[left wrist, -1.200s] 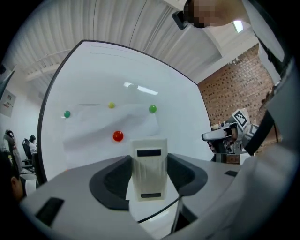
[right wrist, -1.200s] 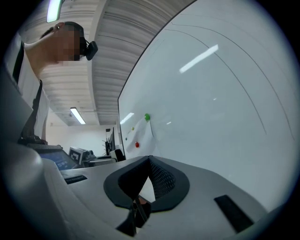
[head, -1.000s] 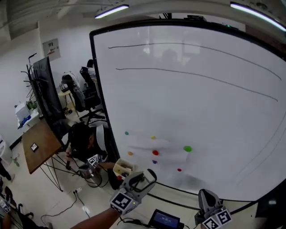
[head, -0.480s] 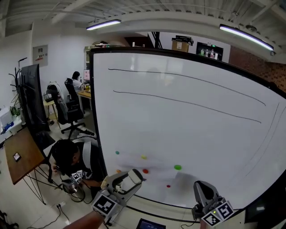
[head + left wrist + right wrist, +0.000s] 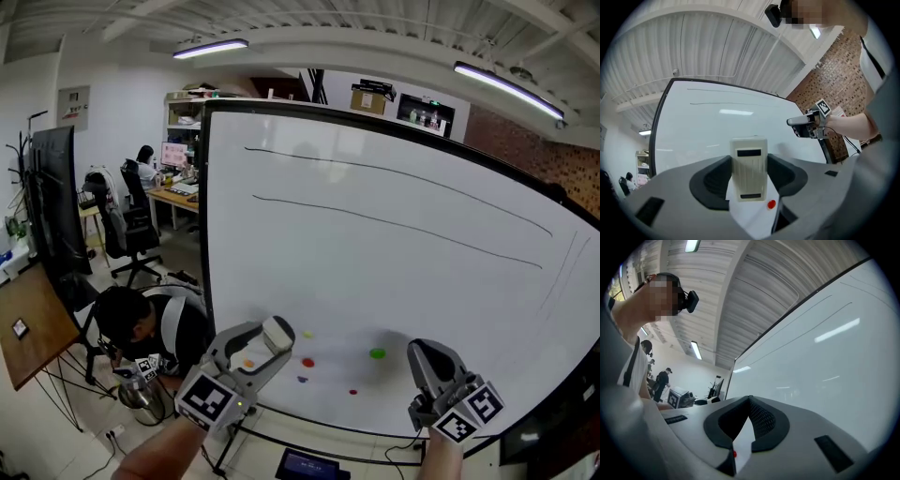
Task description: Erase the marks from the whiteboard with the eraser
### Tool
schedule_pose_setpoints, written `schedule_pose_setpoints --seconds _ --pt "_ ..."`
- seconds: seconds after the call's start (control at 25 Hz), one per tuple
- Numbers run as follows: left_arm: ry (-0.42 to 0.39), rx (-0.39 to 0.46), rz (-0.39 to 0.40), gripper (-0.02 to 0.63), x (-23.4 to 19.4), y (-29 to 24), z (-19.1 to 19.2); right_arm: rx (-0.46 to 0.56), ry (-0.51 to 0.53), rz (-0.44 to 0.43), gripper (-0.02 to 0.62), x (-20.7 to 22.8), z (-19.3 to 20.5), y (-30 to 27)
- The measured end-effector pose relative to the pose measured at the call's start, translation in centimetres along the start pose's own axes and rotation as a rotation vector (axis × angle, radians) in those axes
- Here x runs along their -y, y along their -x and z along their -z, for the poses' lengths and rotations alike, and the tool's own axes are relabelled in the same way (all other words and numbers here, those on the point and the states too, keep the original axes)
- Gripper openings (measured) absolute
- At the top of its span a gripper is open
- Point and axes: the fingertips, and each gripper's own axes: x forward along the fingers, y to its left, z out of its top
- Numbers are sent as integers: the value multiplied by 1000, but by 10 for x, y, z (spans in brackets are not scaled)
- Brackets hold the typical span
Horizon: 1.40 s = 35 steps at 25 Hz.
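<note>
The whiteboard (image 5: 403, 281) fills the head view, with two long black lines (image 5: 394, 225) across its upper part and faint lines (image 5: 562, 267) near its right edge. Several coloured dots, among them a green one (image 5: 377, 353) and a red one (image 5: 307, 362), sit low on the board. My left gripper (image 5: 270, 339) is shut on the white eraser (image 5: 278, 330) just in front of the board's lower left. In the left gripper view the eraser (image 5: 749, 168) stands upright between the jaws. My right gripper (image 5: 424, 354) hangs at the lower right, jaws together with nothing between them (image 5: 749, 401).
A person (image 5: 131, 323) crouches on the floor beside the board's left edge. A wooden table (image 5: 23, 328), office chairs (image 5: 117, 230) and a black panel (image 5: 52, 197) stand at the left. A small screen device (image 5: 305, 464) lies on the floor below the board.
The head view has tilted up, showing more ceiling. Both grippers have risen toward the board's lower part, the left one still holding the eraser.
</note>
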Motion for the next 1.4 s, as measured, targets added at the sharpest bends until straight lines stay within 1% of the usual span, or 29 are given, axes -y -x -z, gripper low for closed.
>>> schedule_pose_setpoints --seconds 0.12,0.28,0.48,0.56,0.68,0.76,0.92,1.2,1.32,1.4 --pt "-72 17 -29 253 -13 3 -14 5 37 -22 17 -8 -11 -13" --pt "-181 15 -88 253 -29 6 -27 17 39 -29 17 -14 -19 -20" --pt "-292 75 -191 253 -70 4 -60 28 60 -83 17 -27 -27 -37" --pt "-346 84 -251 253 -92 5 -78 35 62 -108 17 -34 -30 -46" --pt "-442 14 -372 249 -131 8 -97 38 65 -136 17 -44 -29 -54" --pt "-488 -28 -420 247 -155 3 -99 35 65 -150 17 -50 -26 -56" --pt "-502 -106 -465 247 -186 -2 -97 21 67 -158 17 -54 -18 -53" --pt "-521 -105 -508 241 -210 -18 -124 28 73 -131 17 -42 -22 -43" --pt "-505 -104 -511 241 -213 -20 -129 26 68 -127 17 -42 -21 -42" --pt "-505 -93 -528 239 -214 -19 -127 25 65 -125 17 -41 -18 -42"
